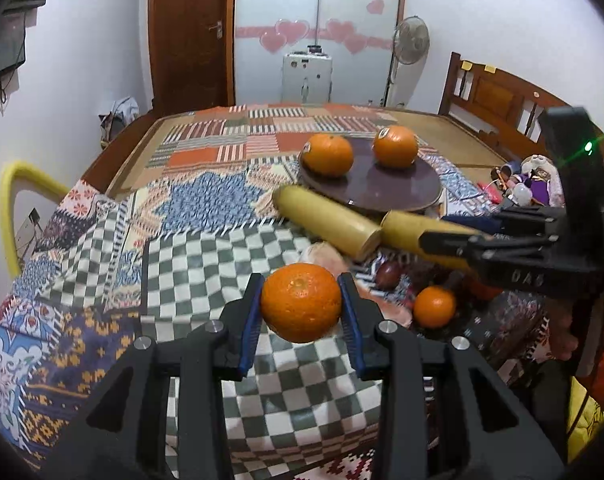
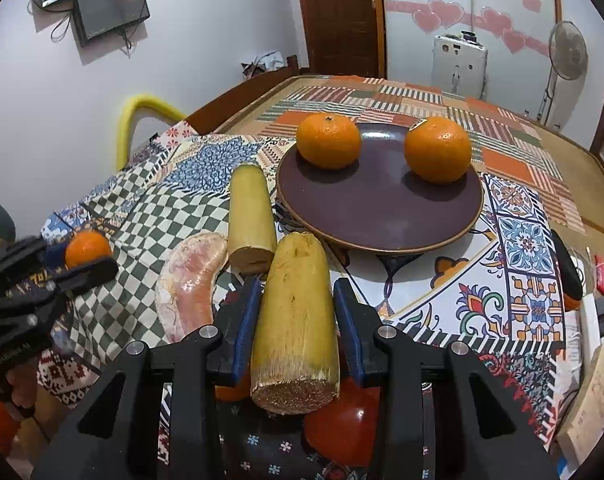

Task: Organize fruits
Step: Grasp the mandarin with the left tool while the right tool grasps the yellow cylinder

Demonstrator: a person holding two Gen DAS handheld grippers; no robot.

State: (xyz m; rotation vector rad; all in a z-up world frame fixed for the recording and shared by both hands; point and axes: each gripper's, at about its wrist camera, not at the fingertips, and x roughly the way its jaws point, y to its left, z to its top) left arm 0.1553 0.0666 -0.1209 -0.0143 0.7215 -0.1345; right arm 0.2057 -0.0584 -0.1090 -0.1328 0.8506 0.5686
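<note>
My left gripper (image 1: 300, 281) is shut on an orange (image 1: 300, 304), held above the checkered cloth; in the right wrist view the same gripper (image 2: 82, 257) and orange (image 2: 86, 248) are at the far left. My right gripper (image 2: 298, 286) is shut on a yellow cut stalk piece (image 2: 298, 320). A dark brown plate (image 2: 381, 208) behind it carries two oranges (image 2: 328, 141) (image 2: 437, 149). A second stalk piece (image 2: 250, 216) lies by the plate's left rim.
A pink wrapped fruit segment (image 2: 190, 284) lies left of the held stalk, a red fruit (image 2: 341, 428) beneath it. A small orange (image 1: 433, 306) and a dark red fruit (image 1: 387, 274) sit at the right. A yellow chair back (image 2: 142, 112) stands at the table's left edge, with clutter at right.
</note>
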